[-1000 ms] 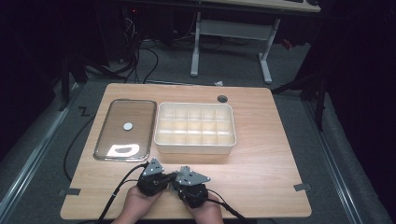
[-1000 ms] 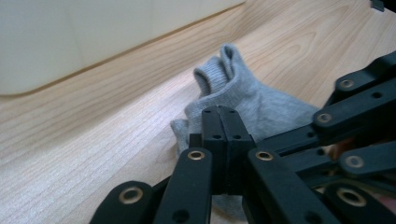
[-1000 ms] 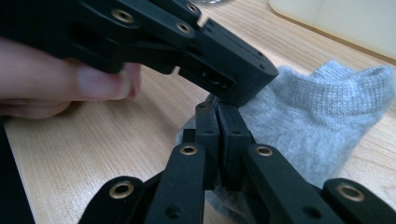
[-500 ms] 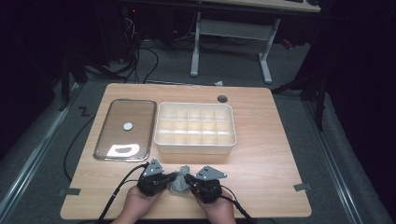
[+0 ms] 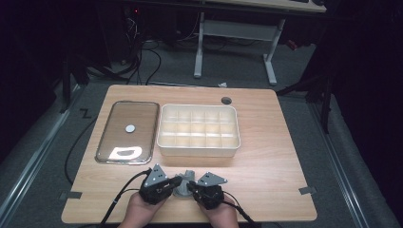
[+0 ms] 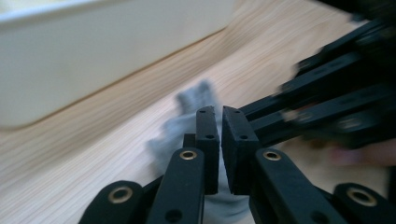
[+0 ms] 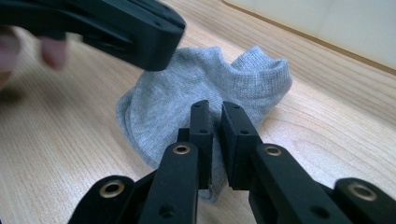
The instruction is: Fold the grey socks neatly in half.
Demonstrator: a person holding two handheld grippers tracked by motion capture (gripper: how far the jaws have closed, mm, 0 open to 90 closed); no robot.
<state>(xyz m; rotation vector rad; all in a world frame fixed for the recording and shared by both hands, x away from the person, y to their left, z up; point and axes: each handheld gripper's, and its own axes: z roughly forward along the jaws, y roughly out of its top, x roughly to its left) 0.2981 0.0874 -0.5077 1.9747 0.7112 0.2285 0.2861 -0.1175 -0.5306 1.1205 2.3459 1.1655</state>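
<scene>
Lower centre of the high view: your two hands meet at the near edge of the light wooden worktop [image 5: 266, 156], a small grey knitted sock [image 5: 184, 185] bunched between them.

Left of it, your left hand-held gripper [image 5: 177, 182] points right toward the sock. In the left gripper view its black jaws stand a narrow slit apart, having just been opening; the sock [image 6: 184, 123] lies blurred behind and under them, and you cannot tell whether the pads catch any fabric.

The sock itself rests on the worktop, crumpled, cuff upward, near the front wall of the cream plastic compartment box [image 5: 198, 148] but not touching it.

Right of it, your right hand-held gripper [image 5: 190, 186] points left at the sock. In the right gripper view its jaws [image 7: 215, 135] have also just been easing apart and show a thin gap; the sock [image 7: 205, 79] sits right behind the tips, fabric close against them, a grip not certain. The left hand-held gripper [image 7: 135, 28] crosses the upper left of that view, over the sock's edge.

Upper left of the worktop: a clear rectangular lid [image 5: 127, 130] with a round white knob, lying flat just beside the box.
</scene>
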